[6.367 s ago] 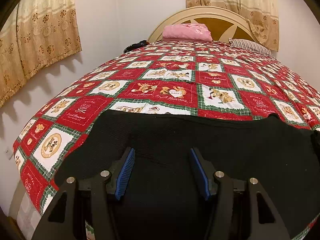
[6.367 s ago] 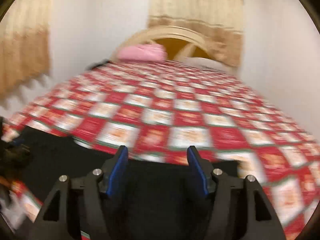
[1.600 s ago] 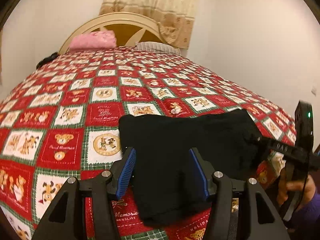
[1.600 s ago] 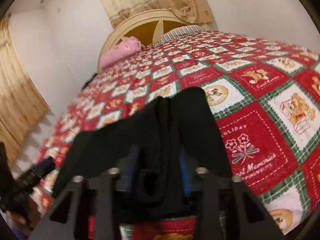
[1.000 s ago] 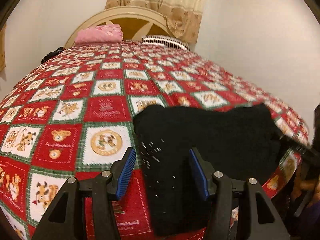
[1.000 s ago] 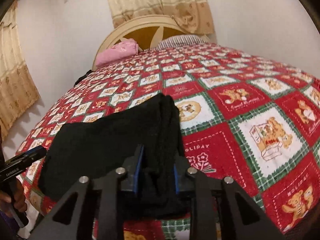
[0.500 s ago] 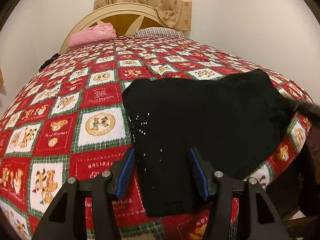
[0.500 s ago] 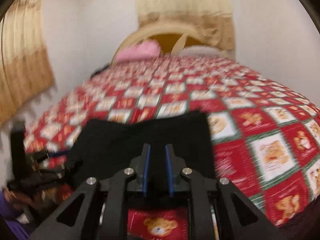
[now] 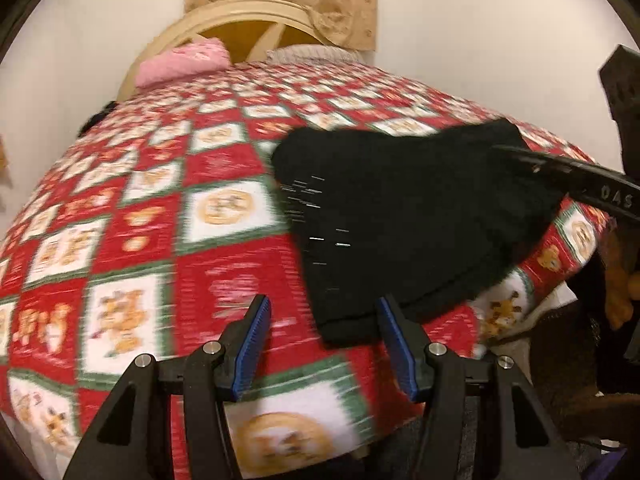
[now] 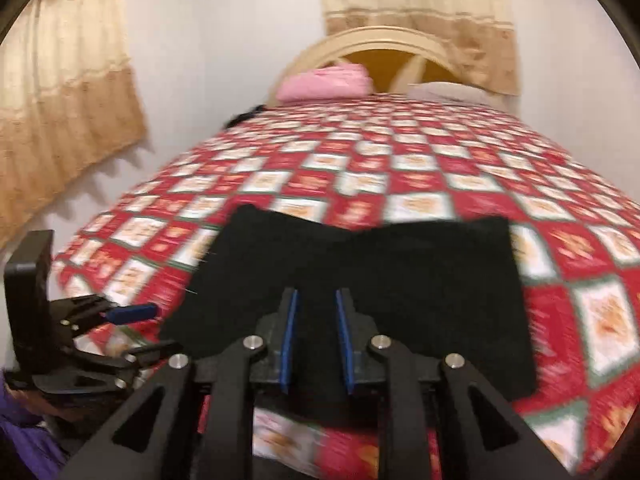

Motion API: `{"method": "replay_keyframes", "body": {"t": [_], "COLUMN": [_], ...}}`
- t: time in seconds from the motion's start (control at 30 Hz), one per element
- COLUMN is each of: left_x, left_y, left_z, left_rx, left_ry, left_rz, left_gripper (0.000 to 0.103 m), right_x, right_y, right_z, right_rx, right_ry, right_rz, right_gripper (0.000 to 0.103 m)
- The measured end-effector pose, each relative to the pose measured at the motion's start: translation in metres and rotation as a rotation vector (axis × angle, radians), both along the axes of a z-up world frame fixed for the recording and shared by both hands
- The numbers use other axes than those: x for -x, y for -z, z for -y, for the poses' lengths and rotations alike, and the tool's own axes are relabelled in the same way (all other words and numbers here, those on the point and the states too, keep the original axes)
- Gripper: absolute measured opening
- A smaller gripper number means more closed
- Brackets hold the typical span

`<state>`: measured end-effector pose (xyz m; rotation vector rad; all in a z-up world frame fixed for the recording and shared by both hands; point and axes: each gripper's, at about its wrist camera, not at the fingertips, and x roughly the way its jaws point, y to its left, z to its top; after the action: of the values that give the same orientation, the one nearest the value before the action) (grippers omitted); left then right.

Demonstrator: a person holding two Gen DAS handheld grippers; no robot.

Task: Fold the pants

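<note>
The black pants (image 9: 400, 208) lie folded flat on the red checked bedspread (image 9: 140, 240) near the bed's foot. My left gripper (image 9: 325, 322) hovers open over the spread, and the pants' near corner shows just beyond its fingertips, unpinched. In the right wrist view the pants (image 10: 420, 280) spread out below my right gripper (image 10: 316, 312). Its jaws stand a narrow gap apart and are opening, with no cloth pinched between the blue pads (image 10: 289, 336). The left gripper (image 10: 116, 322) shows at the pants' left edge, and the right gripper (image 9: 576, 180) reaches over their right edge.
A pink pillow (image 10: 326, 82) and a striped pillow (image 10: 448, 92) lie against the cream headboard (image 10: 384, 38). Beige curtains (image 10: 60, 92) hang on the left wall. A dark item (image 10: 244, 116) sits at the bed's far left edge. A person's hand (image 9: 618, 292) is at the right.
The right gripper let go of the pants' folded edge, pulled back and swung to face them squarely. The left gripper moved left, so the pants now sit to its right.
</note>
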<state>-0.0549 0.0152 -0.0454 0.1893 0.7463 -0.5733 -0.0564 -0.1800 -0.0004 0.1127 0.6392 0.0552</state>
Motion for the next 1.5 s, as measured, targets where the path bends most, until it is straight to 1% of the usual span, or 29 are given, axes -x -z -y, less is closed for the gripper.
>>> {"method": "replay_keyframes", "body": {"t": [0.07,0.17,0.23,0.27,0.33,0.37,0.4,0.43,0.5,0.53,0.6,0.67,0.73,0.77,0.83,0.87,0.9,0.97,1.0,1.03,1.1,1.13,1.17,1.2,1.27,1.3,1.37,1.4,1.5], "left_x": [-0.003,-0.011,-0.020,-0.024,-0.033,-0.036,-0.042,-0.045,-0.052,-0.056,-0.061,-0.067,-0.075,-0.079,-0.090,-0.093,-0.097,-0.101,-0.103,-0.102,-0.099,-0.098,-0.097,-0.097,-0.097,-0.097,-0.095,-0.093,-0.087], "left_y": [-0.005,-0.008,-0.009,-0.009,-0.008,-0.007,-0.006,-0.006,-0.007,-0.009,-0.013,-0.018,-0.021,-0.021,-0.018,-0.016,-0.011,-0.001,0.004,0.006,0.004,0.003,0.003,0.003,0.006,0.007,0.009,0.009,0.009], "left_z": [-0.017,-0.035,-0.042,-0.043,-0.046,-0.047,-0.046,-0.045,-0.041,-0.039,-0.037,-0.031,-0.019,-0.013,0.001,0.006,0.013,0.026,0.033,0.037,0.041,0.041,0.042,0.043,0.041,0.039,0.036,0.036,0.041], "left_rx": [-0.005,0.006,0.001,-0.005,-0.011,-0.011,-0.016,-0.021,-0.033,-0.027,-0.001,0.018,0.036,0.046,0.079,0.089,0.100,0.108,0.111,0.118,0.125,0.123,0.116,0.111,0.114,0.120,0.146,0.147,0.121], "left_ry": [-0.051,-0.108,-0.144,-0.160,-0.187,-0.189,-0.191,-0.192,-0.199,-0.201,-0.186,-0.172,-0.144,-0.131,-0.098,-0.088,-0.075,-0.062,-0.054,-0.053,-0.070,-0.071,-0.078,-0.090,-0.132,-0.149,-0.174,-0.181,-0.193], "left_rz": [0.025,0.032,0.033,0.034,0.027,0.020,0.010,0.007,0.009,0.009,0.008,0.012,0.016,0.014,-0.007,-0.023,-0.049,-0.099,-0.129,-0.139,-0.126,-0.124,-0.126,-0.129,-0.142,-0.150,-0.161,-0.158,-0.133], "left_gripper": [0.057,0.057,0.057,0.057,0.057,0.057,0.057,0.057,0.057,0.057,0.057,0.057,0.057,0.057,0.057,0.058,0.058,0.058,0.058,0.058,0.058,0.058,0.059,0.061,0.070,0.071,0.071,0.071,0.072], "right_x": [-0.016,-0.047,-0.062,-0.072,-0.096,-0.099,-0.104,-0.107,-0.110,-0.109,-0.097,-0.083,-0.062,-0.045,-0.019,-0.005,0.012,0.021,0.028,0.034,0.045,0.048,0.052,0.052,0.048,0.045,0.042,0.042,0.043], "right_y": [0.000,0.010,0.019,0.026,0.047,0.052,0.055,0.056,0.053,0.049,0.035,0.021,0.004,-0.004,-0.012,-0.015,-0.013,-0.007,0.000,0.007,0.025,0.029,0.030,0.030,0.032,0.033,0.034,0.036,0.040], "right_z": [-0.017,-0.051,-0.063,-0.069,-0.077,-0.079,-0.083,-0.084,-0.087,-0.088,-0.082,-0.065,-0.035,-0.011,0.023,0.042,0.065,0.093,0.107,0.115,0.124,0.123,0.118,0.111,0.101,0.096,0.087,0.084,0.083], "right_rx": [0.015,0.021,0.023,0.010,-0.011,-0.013,-0.013,-0.013,-0.011,-0.004,-0.026,-0.041,-0.052,-0.062,-0.059,-0.043,-0.032,-0.058,-0.080,-0.096,-0.138,-0.147,-0.133,-0.110,-0.097,-0.069,-0.015,-0.024,-0.039], "right_ry": [-0.048,-0.174,-0.183,-0.187,-0.178,-0.181,-0.191,-0.192,-0.203,-0.211,-0.228,-0.184,-0.096,-0.019,0.114,0.201,0.303,0.389,0.438,0.470,0.490,0.480,0.466,0.444,0.403,0.398,0.400,0.390,0.412], "right_rz": [0.001,-0.005,-0.017,-0.045,-0.137,-0.143,-0.135,-0.133,-0.137,-0.136,-0.087,-0.034,0.038,0.091,0.157,0.185,0.195,0.139,0.103,0.086,0.043,0.047,0.068,0.073,0.056,0.044,0.029,0.031,0.039], "right_gripper": [0.025,0.031,0.034,0.034,0.036,0.037,0.042,0.048,0.053,0.052,0.050,0.050,0.051,0.053,0.074,0.077,0.080,0.080,0.080,0.080,0.080,0.080,0.080,0.080,0.080,0.078,0.069,0.065,0.065]}}
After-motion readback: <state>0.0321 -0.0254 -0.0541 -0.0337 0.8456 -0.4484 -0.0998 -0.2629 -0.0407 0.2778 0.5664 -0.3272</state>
